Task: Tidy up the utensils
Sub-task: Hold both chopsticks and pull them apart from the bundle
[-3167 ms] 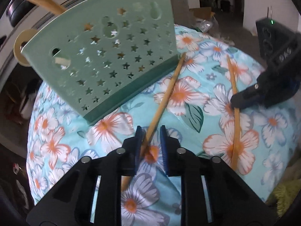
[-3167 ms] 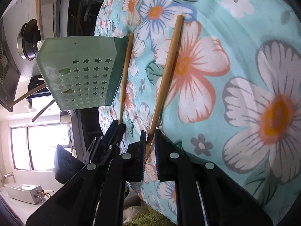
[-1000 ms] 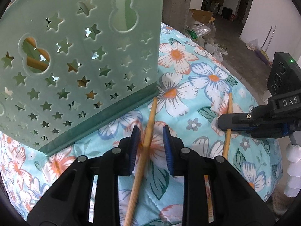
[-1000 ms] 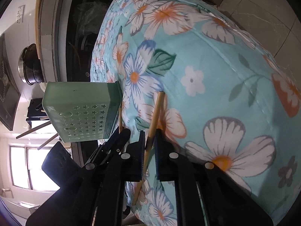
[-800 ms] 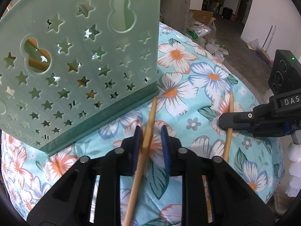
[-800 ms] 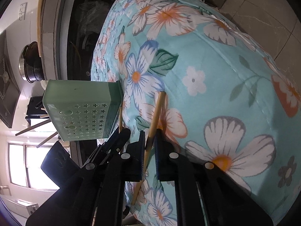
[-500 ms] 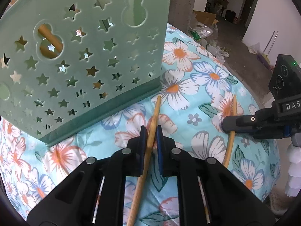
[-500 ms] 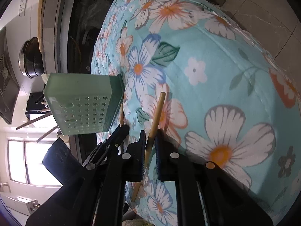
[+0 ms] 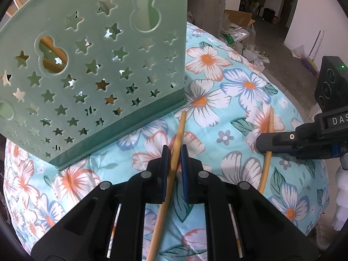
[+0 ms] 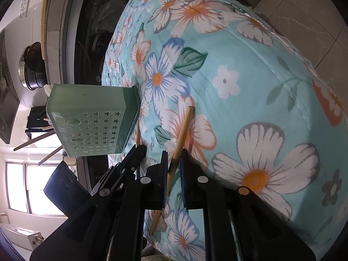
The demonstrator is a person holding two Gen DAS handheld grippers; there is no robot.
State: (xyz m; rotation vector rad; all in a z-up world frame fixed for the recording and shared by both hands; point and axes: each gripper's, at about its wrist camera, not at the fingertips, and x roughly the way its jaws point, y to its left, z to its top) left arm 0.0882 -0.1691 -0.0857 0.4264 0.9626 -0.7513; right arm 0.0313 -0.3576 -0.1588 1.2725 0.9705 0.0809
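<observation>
A green star-punched utensil holder is standing on the floral tablecloth, just beyond both chopsticks, with more sticks poking out of its top. A dark pot is sitting on the counter behind. The left gripper is clamping one bamboo chopstick — its long axis running away toward the holder's base. The right gripper is pinching the second chopstick, lying roughly parallel — tip pointing away across the cloth.

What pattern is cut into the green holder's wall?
Star cutouts plus gourd-shaped holes in the pale green plastic utensil holder; clearest in left wrist view.
</observation>
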